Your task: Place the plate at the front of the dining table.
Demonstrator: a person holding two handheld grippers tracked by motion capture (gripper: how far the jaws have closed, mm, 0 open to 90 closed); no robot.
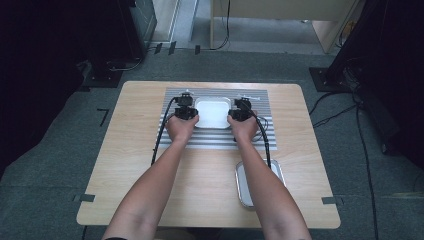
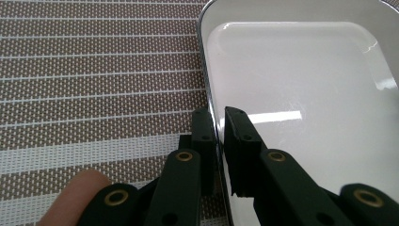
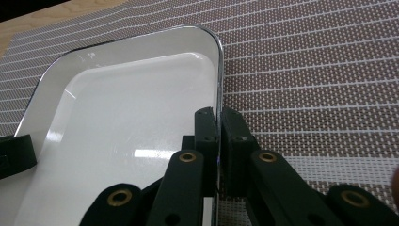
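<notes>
A white, empty rectangular tray (image 1: 212, 114) lies on a grey striped placemat (image 1: 220, 140) at the far middle of the table. My left gripper (image 1: 189, 107) is at the tray's left rim and my right gripper (image 1: 239, 107) at its right rim. In the left gripper view the jaws (image 2: 219, 117) pinch the thin rim of the tray (image 2: 301, 84), one jaw outside and one inside. In the right gripper view the jaws (image 3: 219, 117) clamp the opposite rim of the tray (image 3: 127, 108) the same way. The tray rests flat on the placemat (image 3: 320, 70).
A shallow metal tray (image 1: 245, 192) sits near the front right of the wooden table (image 1: 135, 165), partly under the right forearm. Cables trail back from both grippers. The left gripper's black tip (image 3: 14, 155) shows at the tray's far rim in the right gripper view.
</notes>
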